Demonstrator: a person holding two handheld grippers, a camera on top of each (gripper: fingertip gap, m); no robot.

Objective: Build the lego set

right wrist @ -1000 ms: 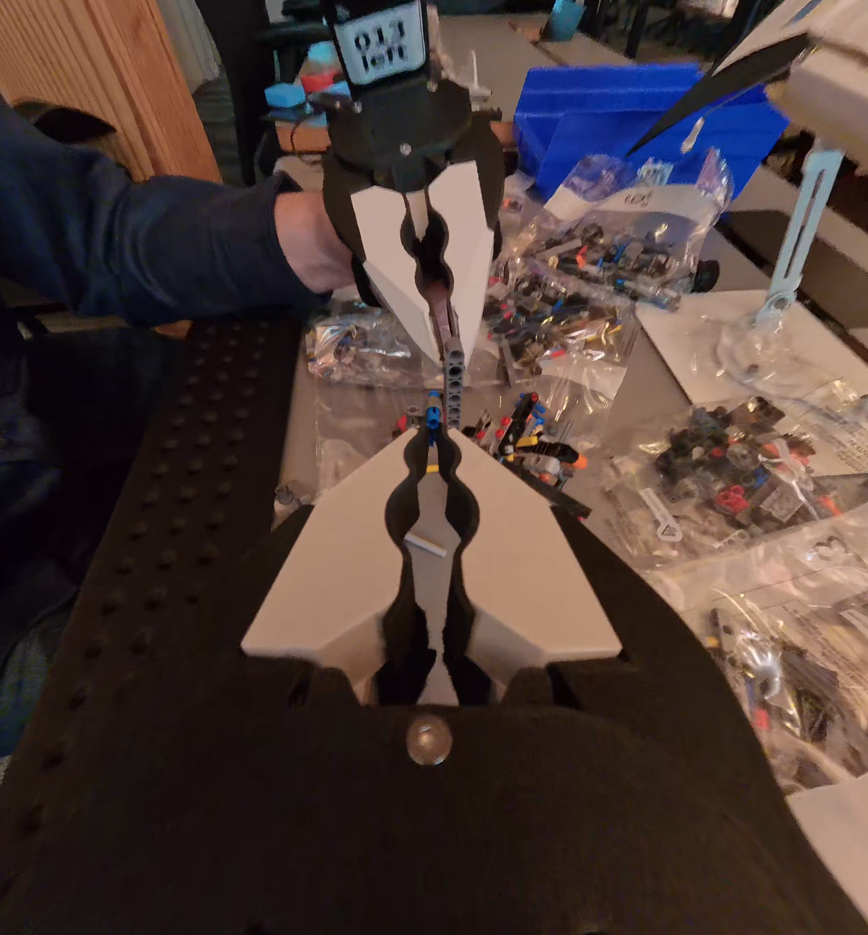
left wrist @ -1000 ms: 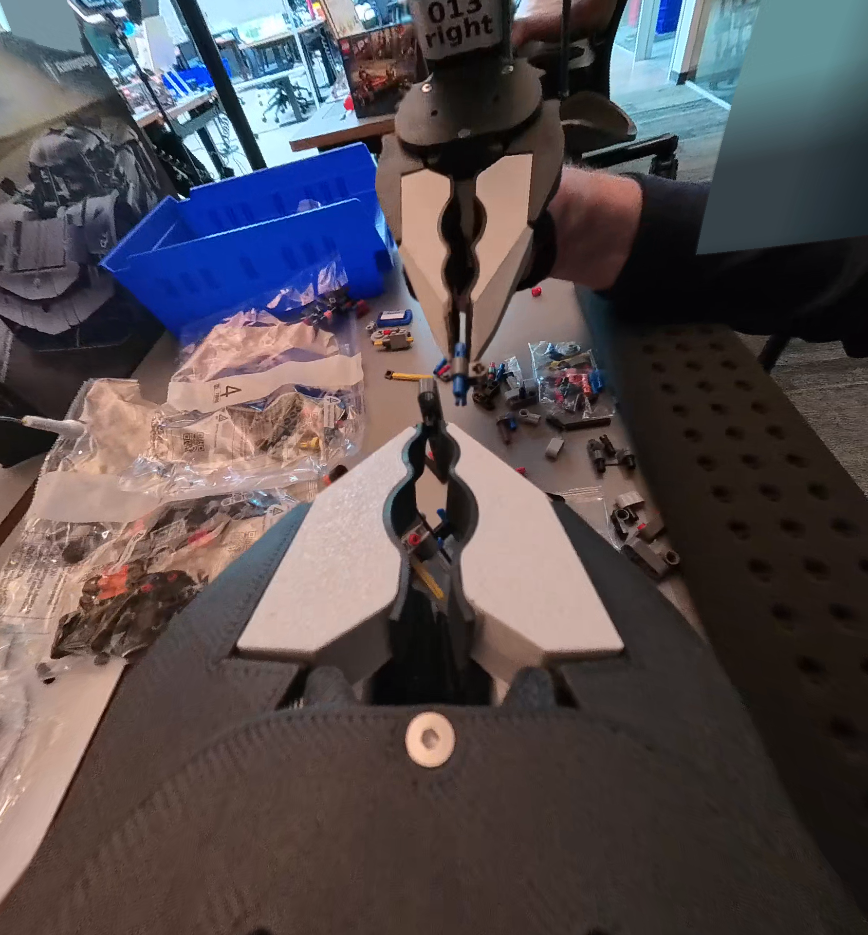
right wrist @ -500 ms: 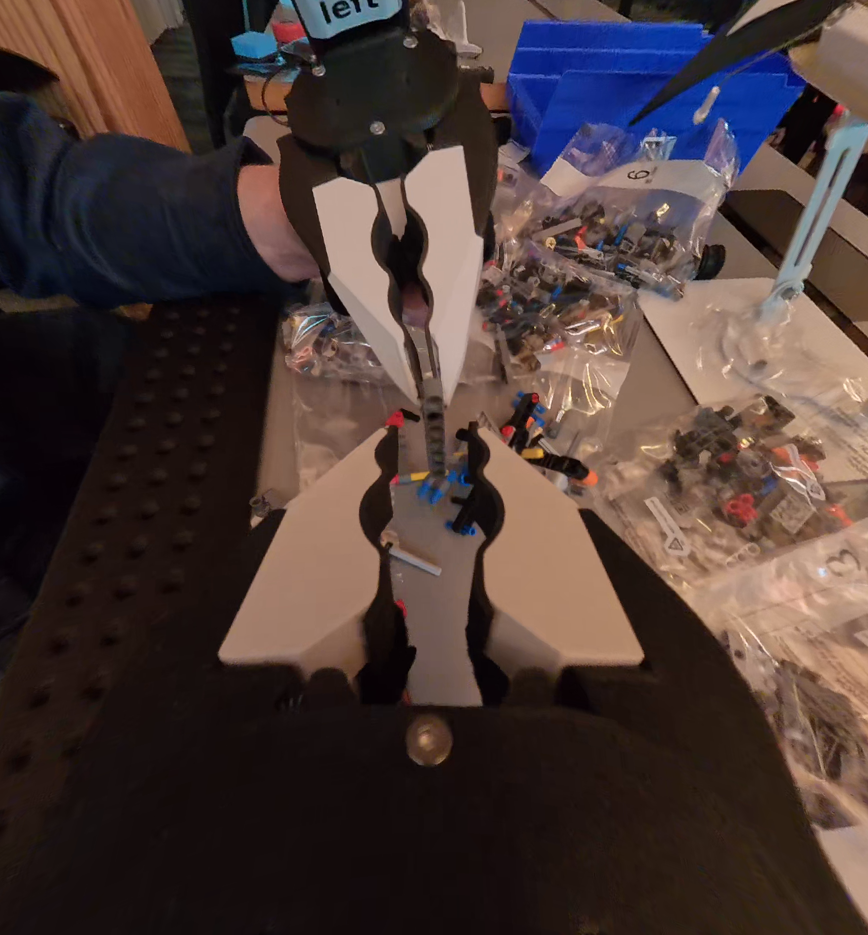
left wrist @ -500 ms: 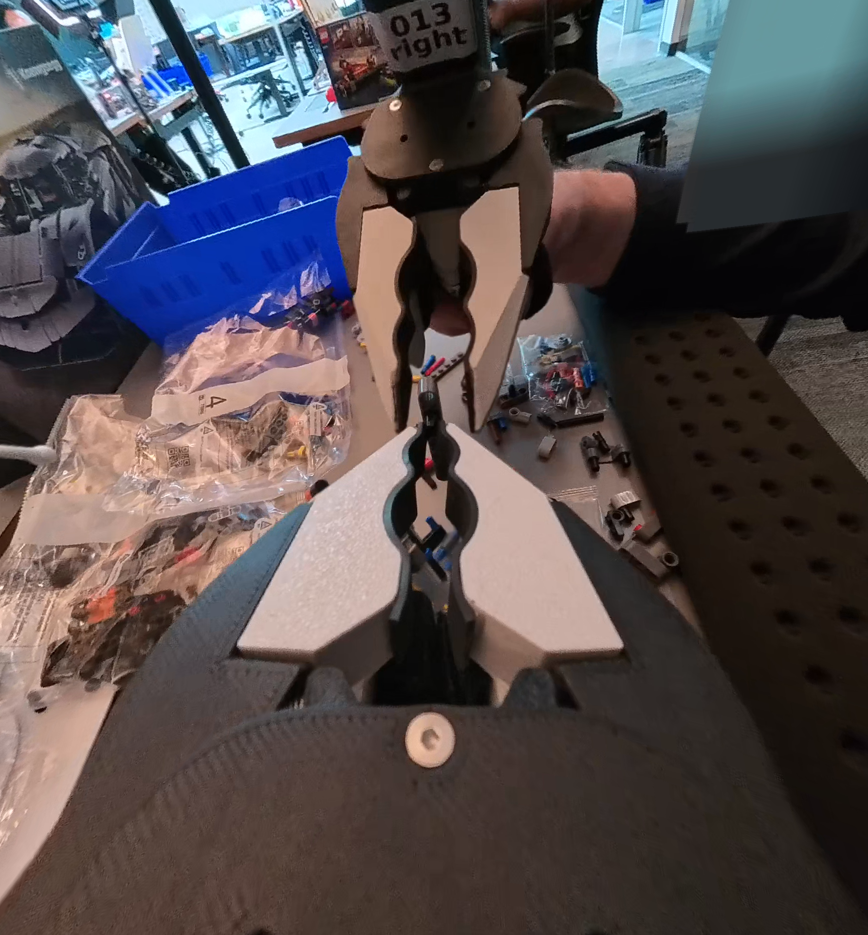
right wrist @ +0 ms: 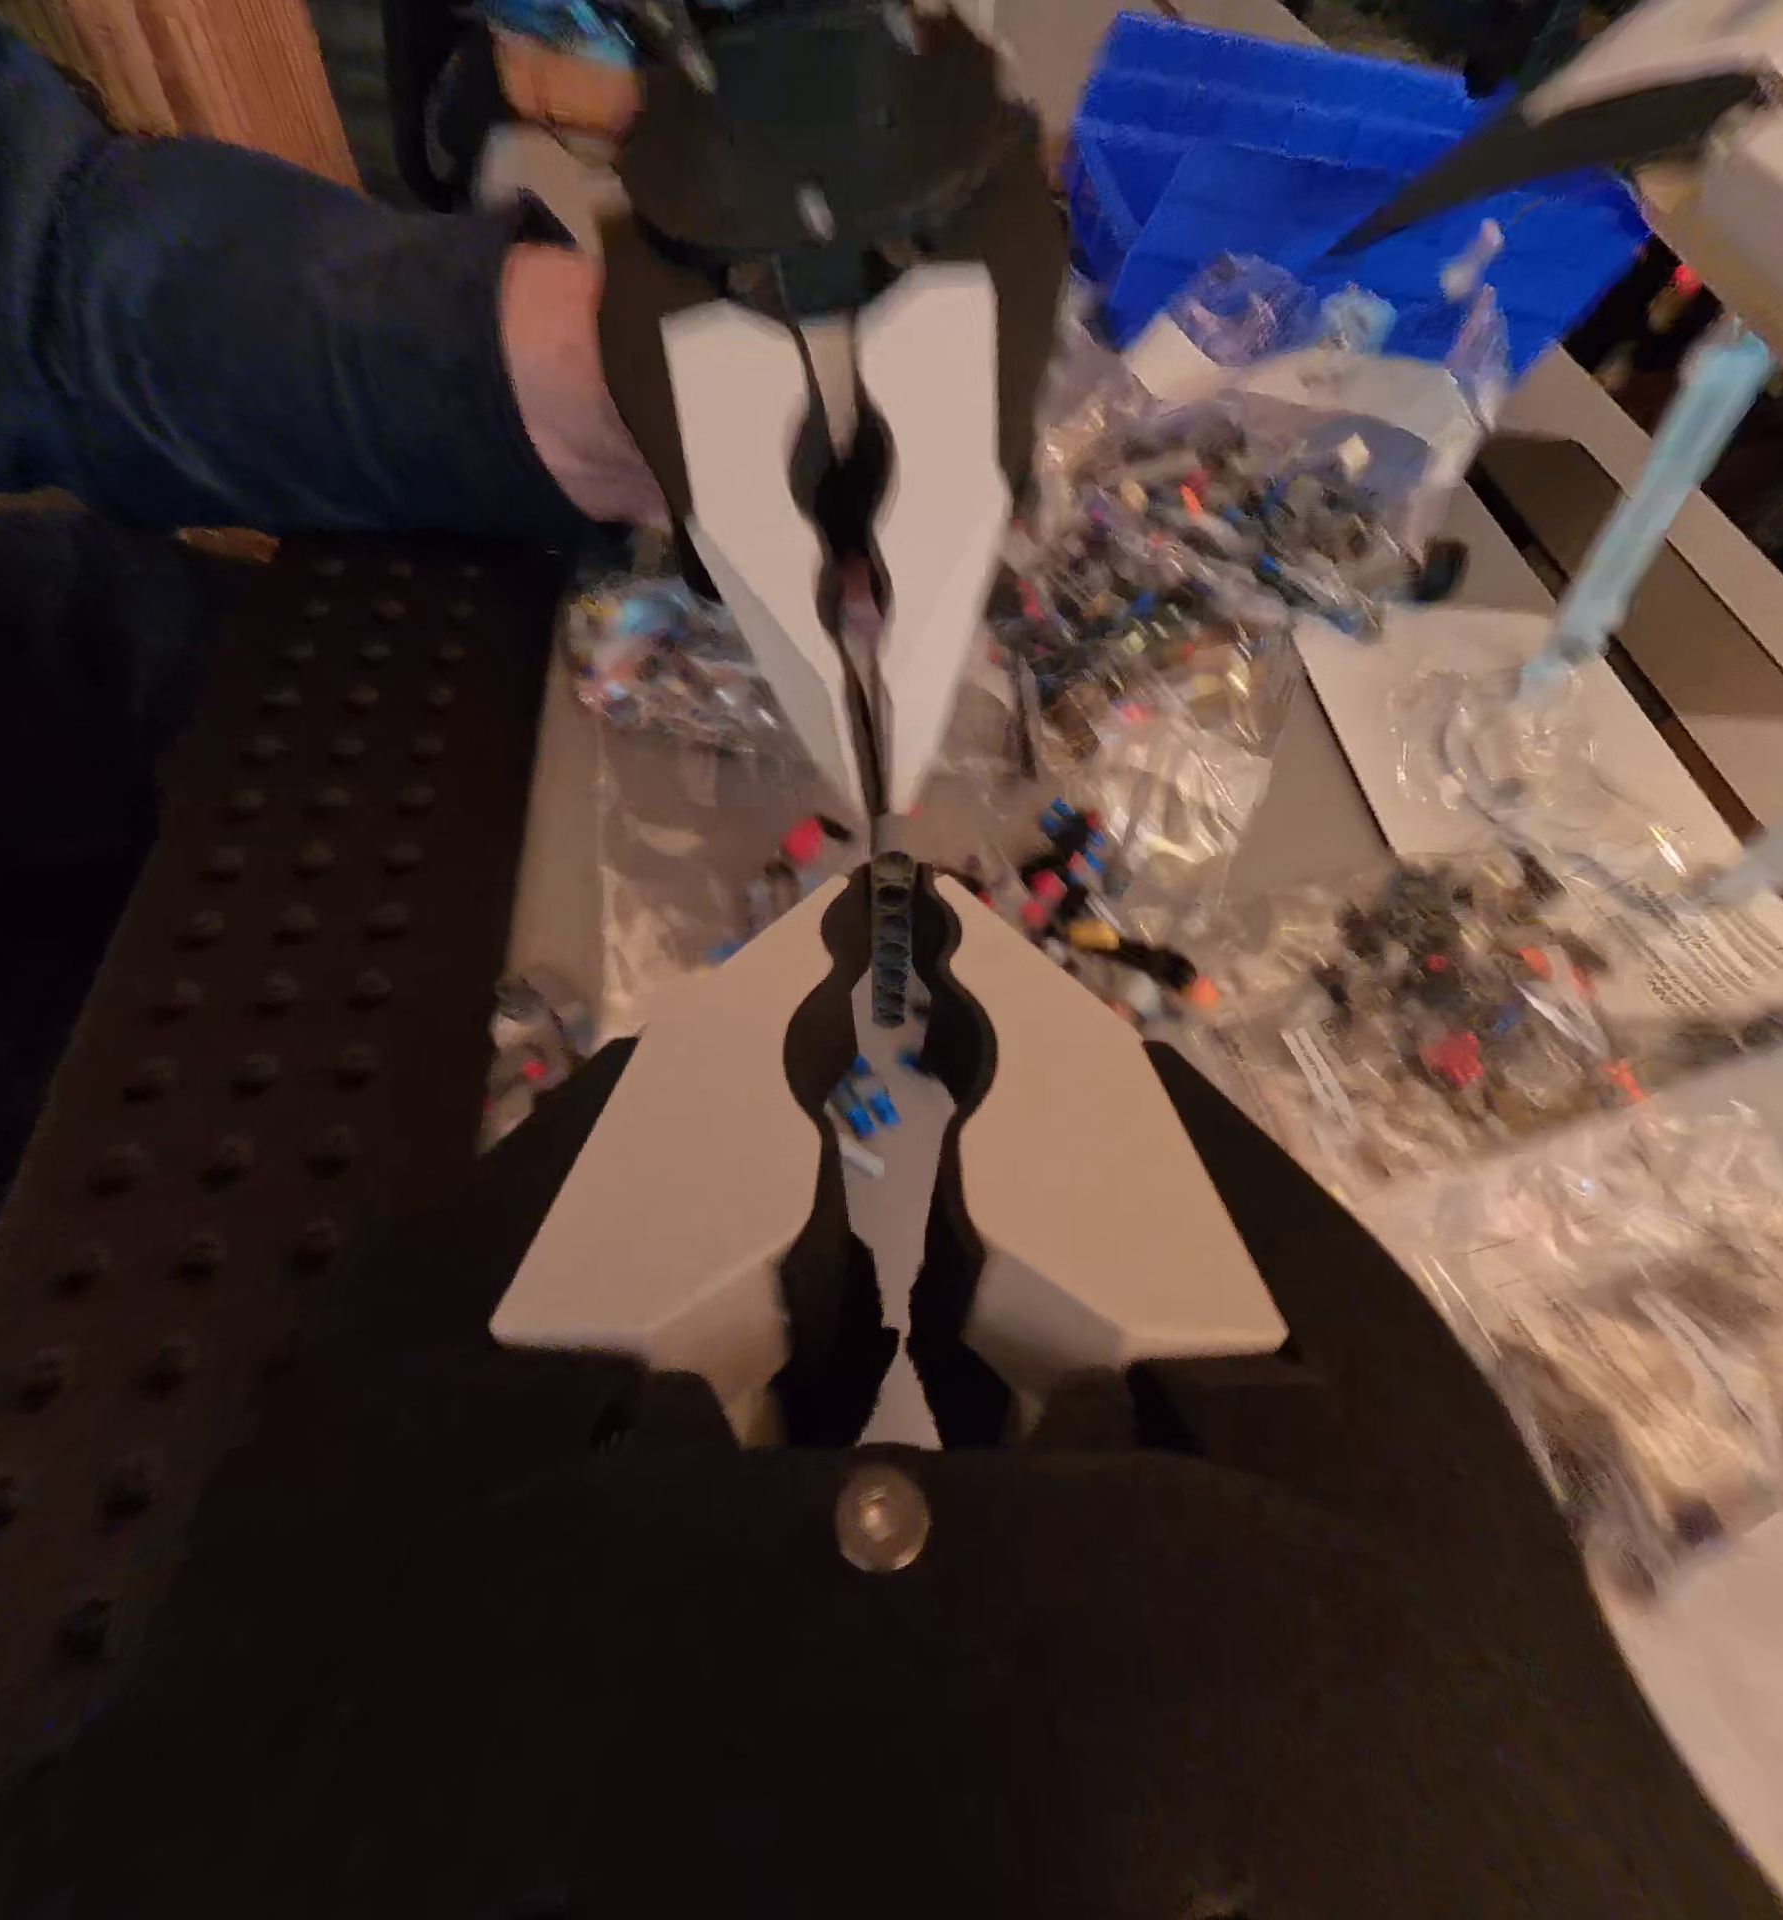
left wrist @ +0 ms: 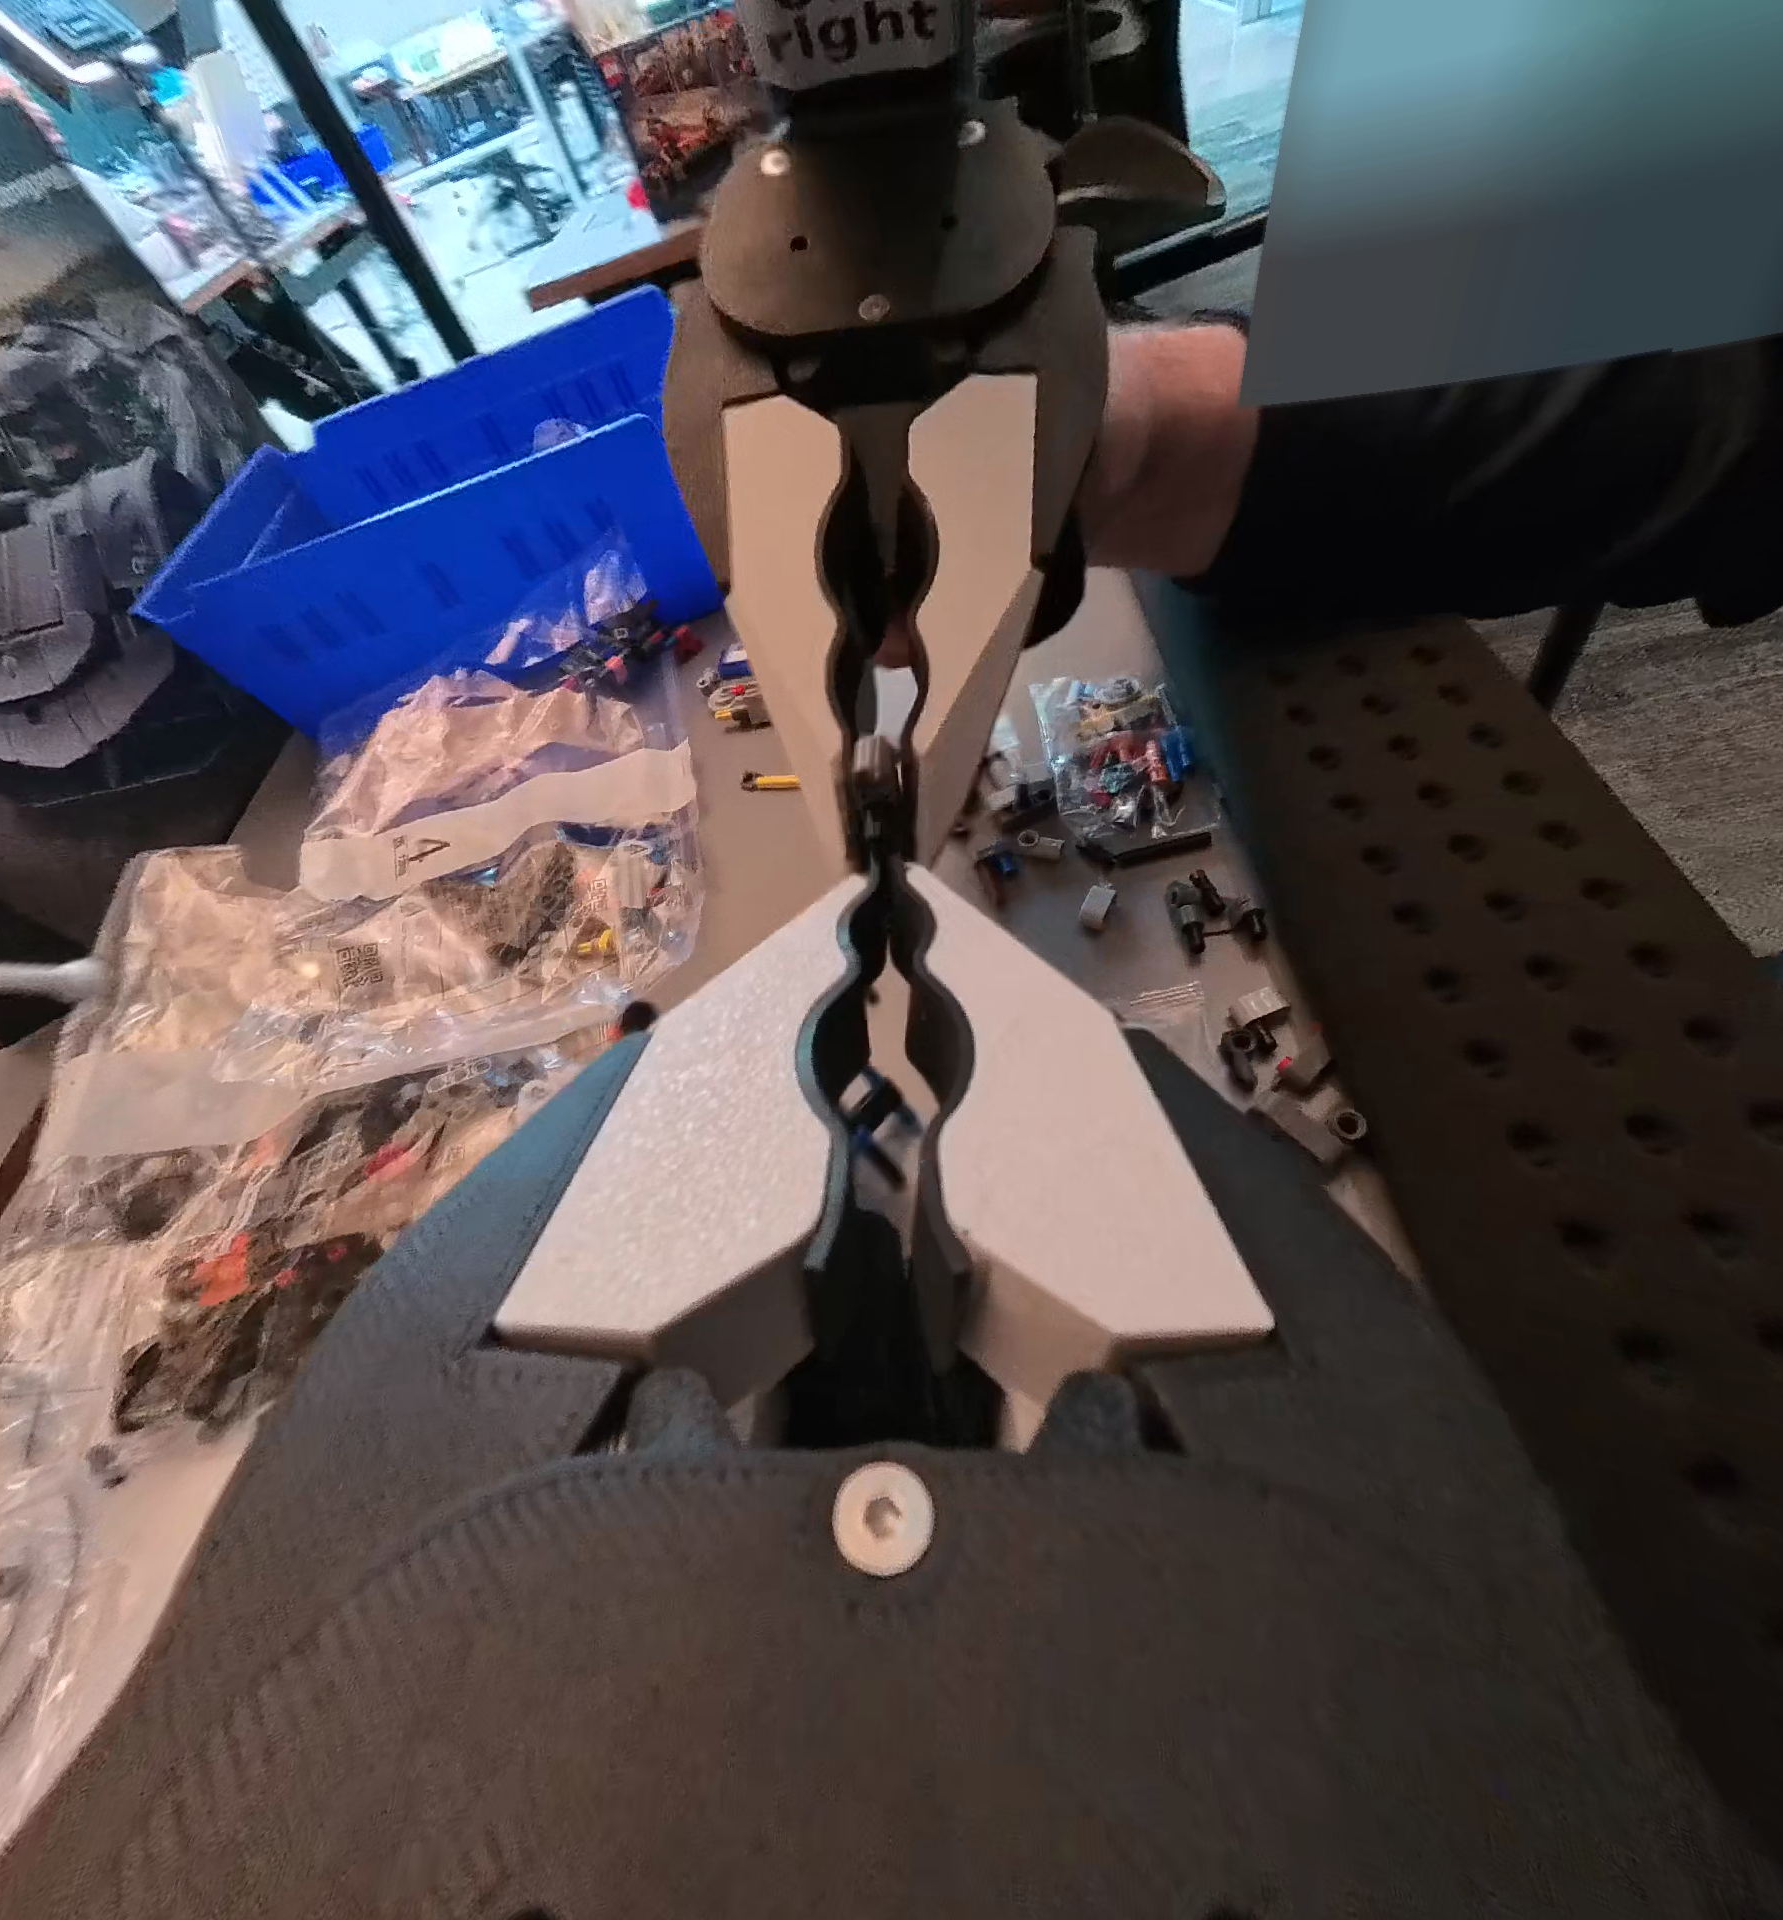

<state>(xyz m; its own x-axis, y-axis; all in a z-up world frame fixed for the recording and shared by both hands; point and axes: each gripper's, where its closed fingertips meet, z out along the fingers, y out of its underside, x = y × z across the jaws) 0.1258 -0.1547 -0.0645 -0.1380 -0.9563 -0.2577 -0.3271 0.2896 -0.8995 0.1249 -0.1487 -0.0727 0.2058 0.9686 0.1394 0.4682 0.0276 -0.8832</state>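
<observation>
Left gripper point(left wrist: 879, 883) and right gripper point(left wrist: 874, 821) meet tip to tip above the worktop point(left wrist: 793, 831), facing each other. Both clenched on the same part: a dark technic beam point(right wrist: 893, 951) with a row of holes. In the right wrist view the beam runs back between the right gripper's fingers point(right wrist: 1032, 1049), its far end at the left gripper's tips. In the left wrist view only a short grey-and-black stub shows between the two sets of tips.

Writing: a white tag sits on top of the right gripper; numbered white strips and small code squares are on the clear parts bags point(left wrist: 471, 862). A printed sheet lies under the bags at the right edge of the right wrist view, blurred.

Layout:
- loose lego pieces point(left wrist: 1209, 914) are scattered on the bare worktop under and beside the grippers: blue, red, grey, black
- a small open bag of pieces point(left wrist: 1115, 758) lies just past them
- blue bins point(left wrist: 451, 561) stand at the far side, touching the bag pile
- a dark perforated panel point(left wrist: 1552, 1039) runs along the worktop edge on the person's side
- a set box with a dark helmet picture point(left wrist: 45, 540) stands at the far left

Room: the bags crowd the worktop on one side of the grippers and the panel edge is close on the other. The clearest strip is directly below the tips, with pieces strewn on it. Right wrist view is motion-blurred.
</observation>
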